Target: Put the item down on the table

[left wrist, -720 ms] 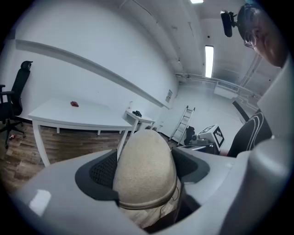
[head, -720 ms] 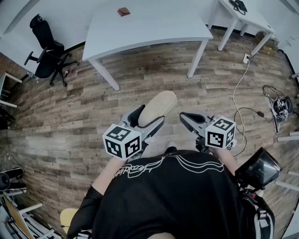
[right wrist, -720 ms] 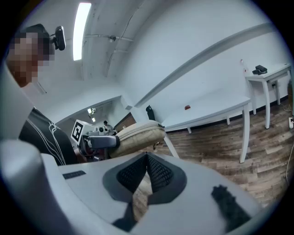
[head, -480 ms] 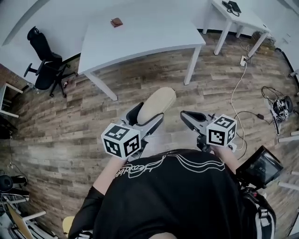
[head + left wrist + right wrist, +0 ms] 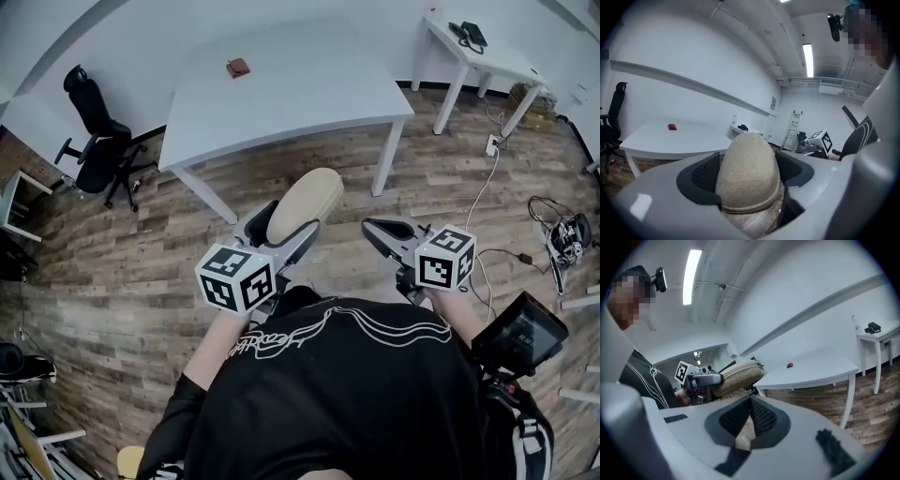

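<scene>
A beige oval pouch [image 5: 304,202] is held off the wooden floor, short of the white table [image 5: 291,94]. My left gripper [image 5: 292,219] is shut on it, jaws wide around its sides. In the left gripper view the pouch [image 5: 747,159] fills the gap between the dark pads [image 5: 706,173]. My right gripper [image 5: 371,230] hovers to the right of it, shut with nothing between its jaws. The right gripper view shows the closed right gripper [image 5: 750,405], the pouch [image 5: 738,373] at the left and the table [image 5: 811,373] beyond.
A small brown object [image 5: 238,67] lies on the table's far side. A black office chair [image 5: 94,131] stands at the left. A second white table [image 5: 487,47] stands at the back right. Cables [image 5: 487,187] trail over the floor at the right.
The table has come nearer in the head view. My left gripper, still holding the pouch, has moved slightly forward toward it. The right gripper has barely shifted.
</scene>
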